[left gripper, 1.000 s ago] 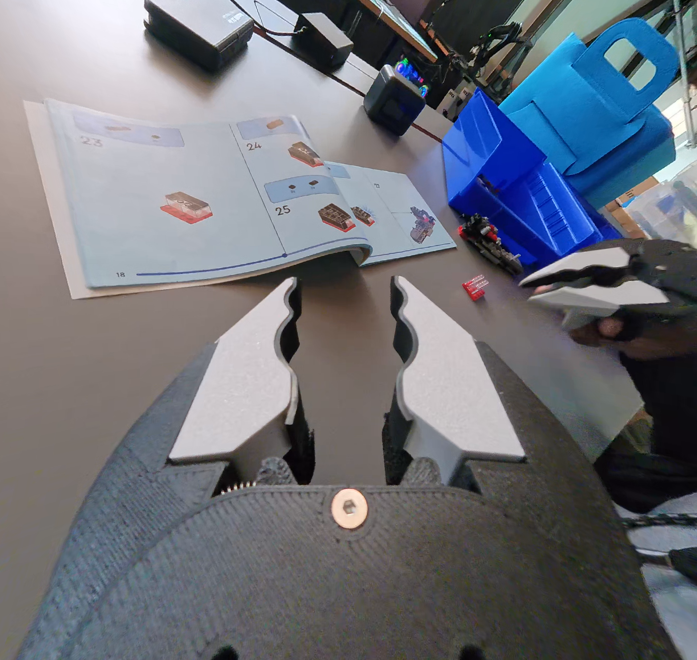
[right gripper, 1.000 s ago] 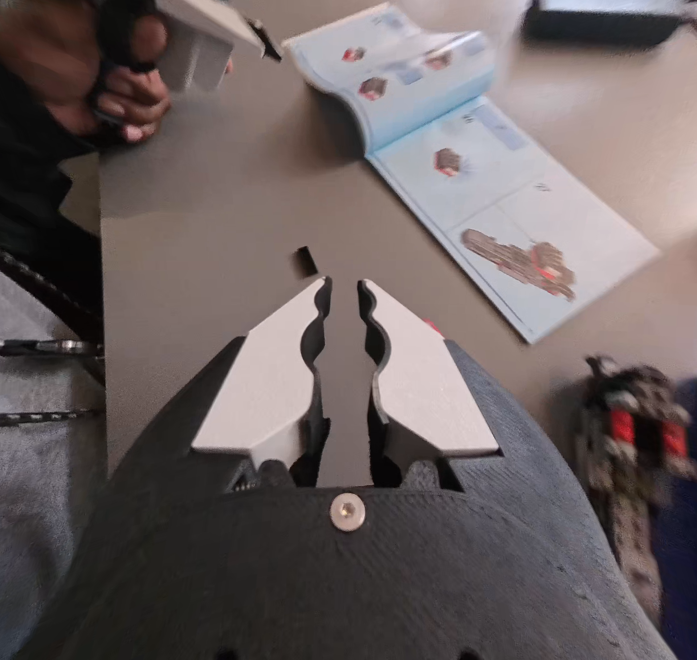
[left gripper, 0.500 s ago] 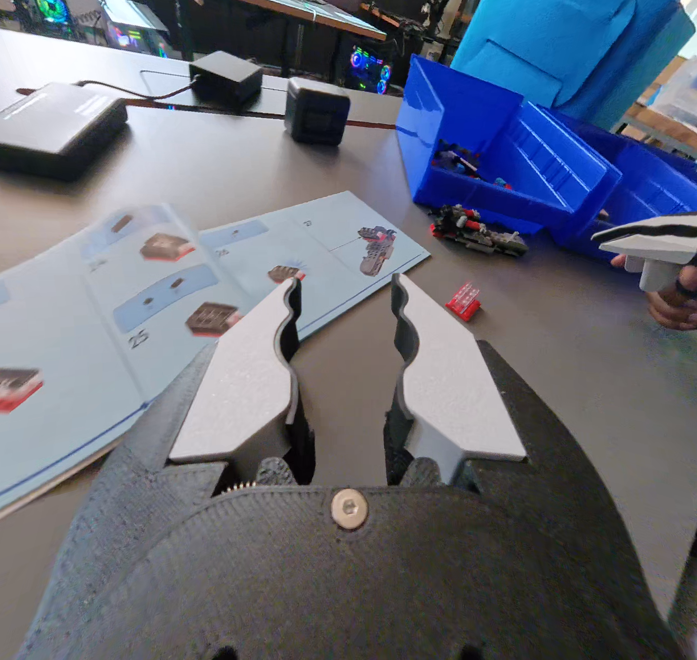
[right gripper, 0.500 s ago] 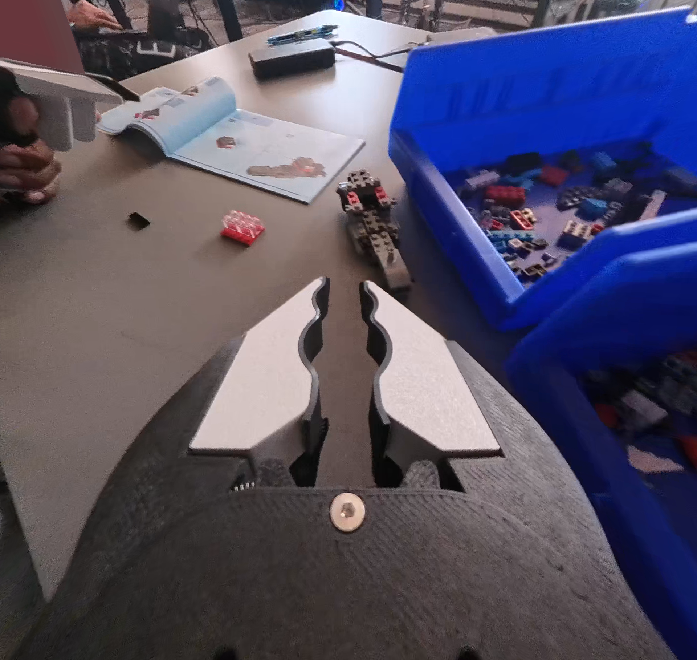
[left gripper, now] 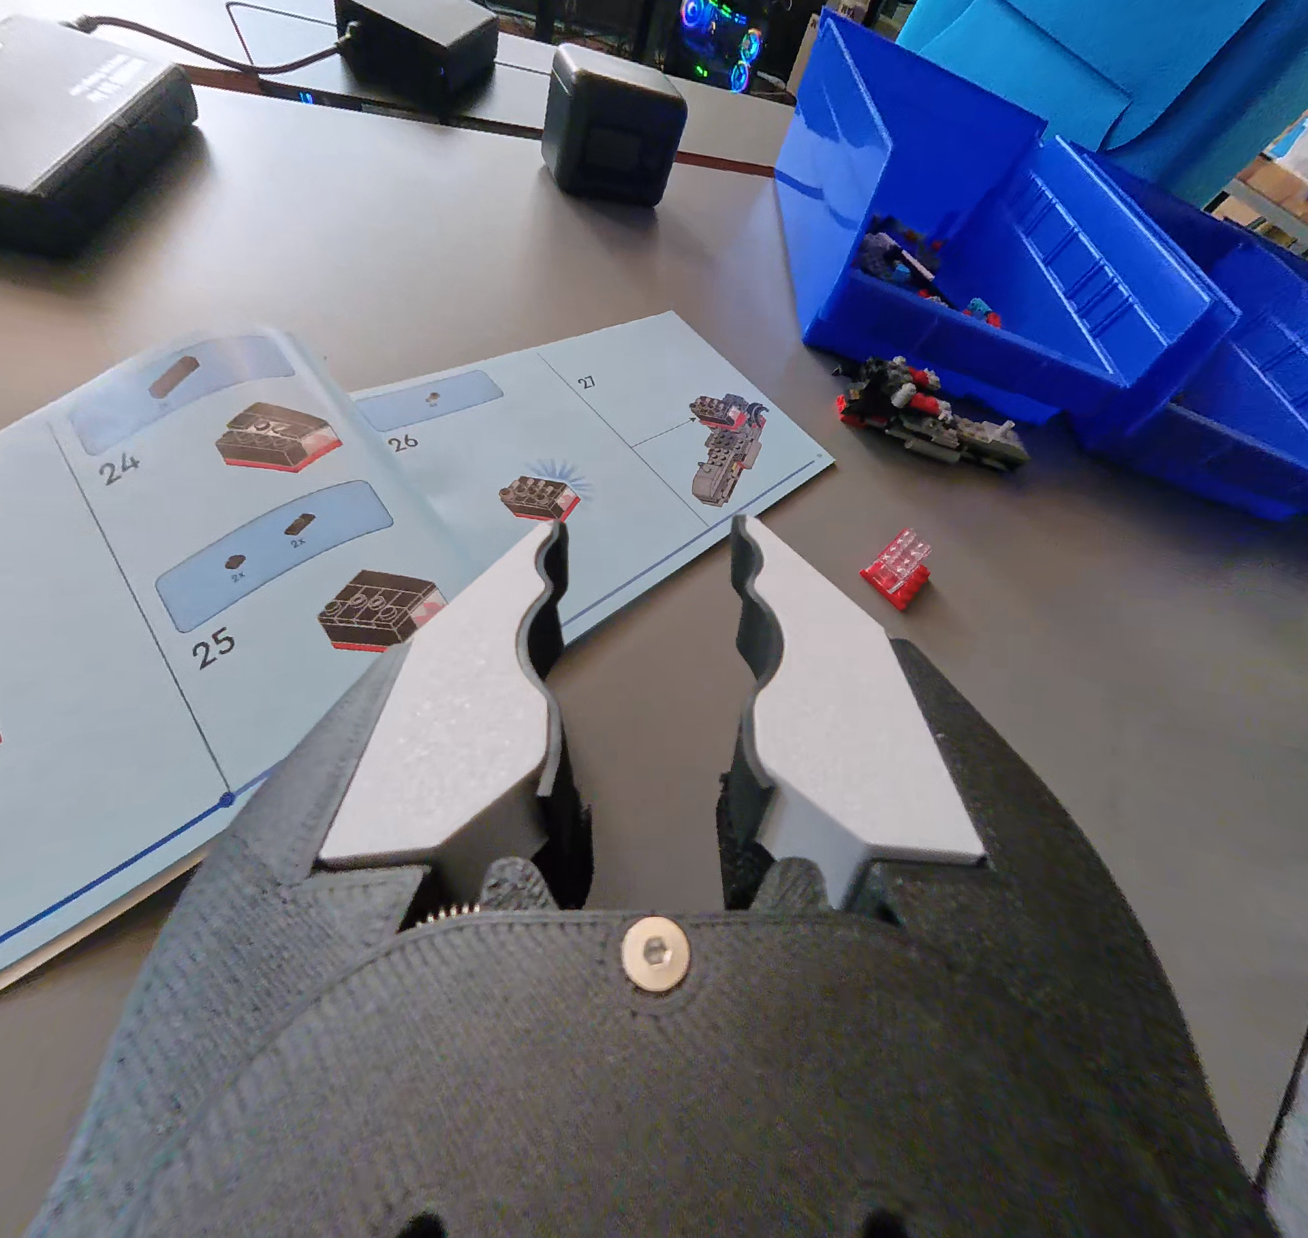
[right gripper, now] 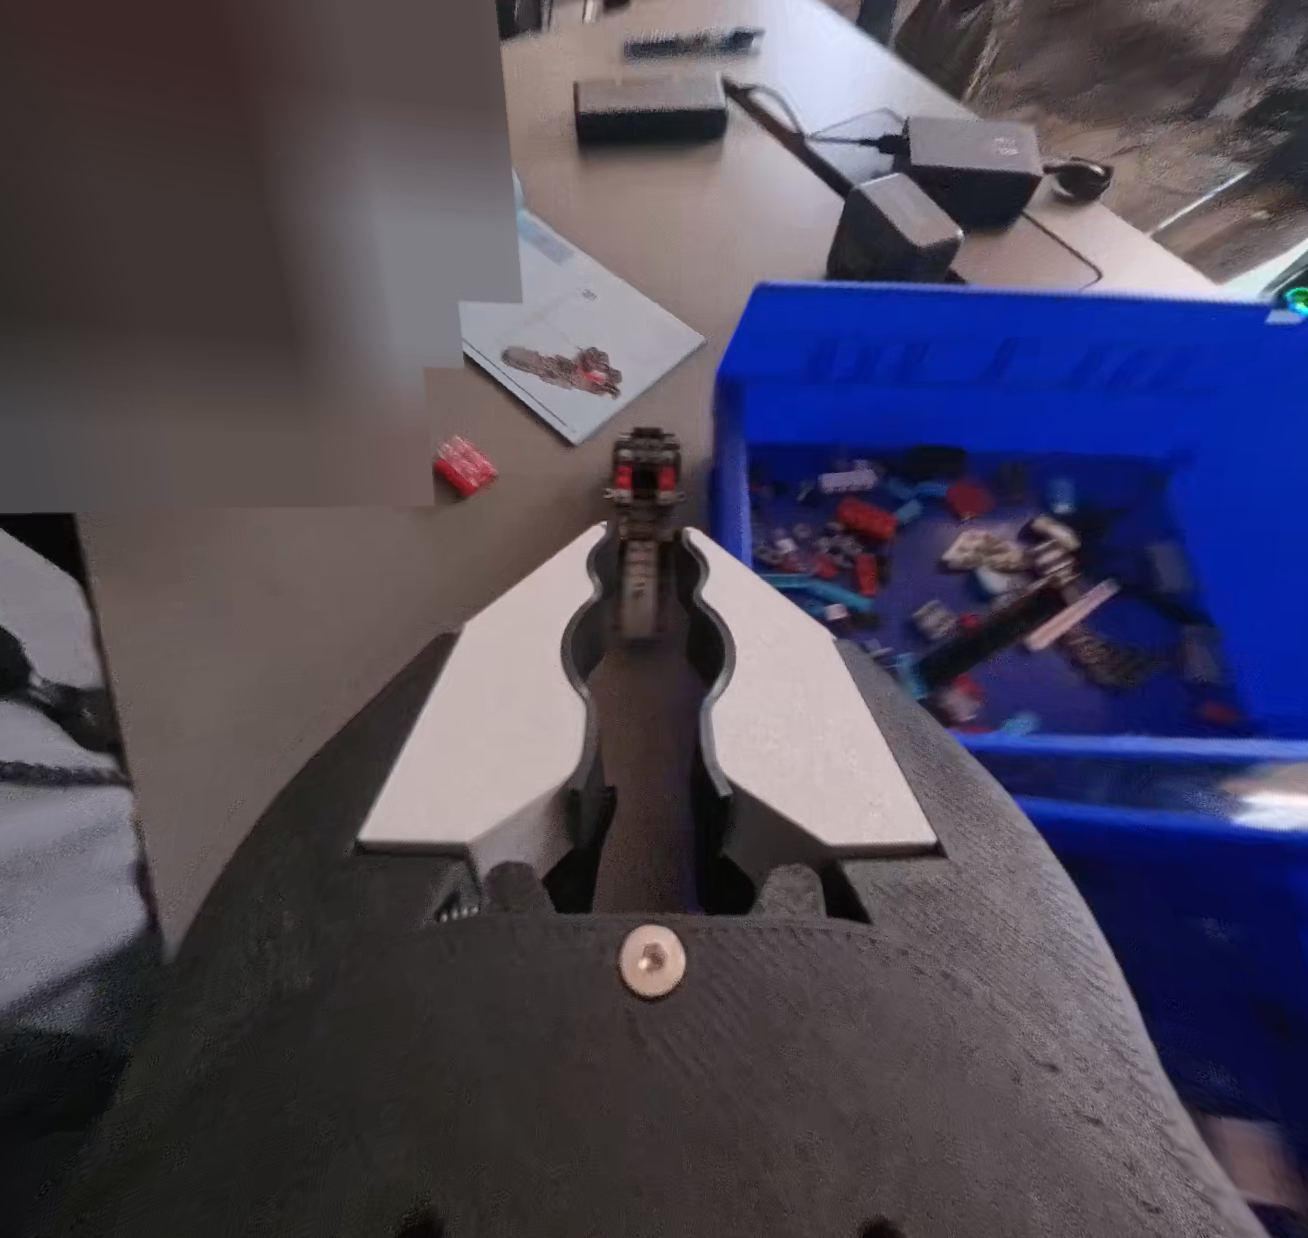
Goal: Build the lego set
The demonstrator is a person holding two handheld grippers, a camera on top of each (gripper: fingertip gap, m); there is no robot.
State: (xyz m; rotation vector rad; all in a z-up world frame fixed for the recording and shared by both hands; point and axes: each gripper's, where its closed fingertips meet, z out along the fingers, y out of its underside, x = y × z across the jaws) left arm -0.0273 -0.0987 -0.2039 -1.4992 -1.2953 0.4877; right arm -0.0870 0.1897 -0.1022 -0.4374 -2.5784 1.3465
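Left wrist camera sat low over the dark table (left gripper: 1062, 744), close to it, facing forward and rightward across the open instruction booklet (left gripper: 248, 567) toward the blue bin (left gripper: 920, 213), its own left gripper (left gripper: 647, 531) filling the lower frame. Right wrist camera looked from nearer the table's front edge, aimed along the bin's left side toward the far end, right gripper (right gripper: 644, 535) in the foreground; view was motion-blurred. Both views shared the small red brick (left gripper: 895, 567) (right gripper: 465, 466), the partly built model (left gripper: 927, 415) (right gripper: 643, 496), the booklet's right page (right gripper: 587, 347), the bin (right gripper: 991, 369), and the black cube (left gripper: 612, 124) (right gripper: 892, 227).
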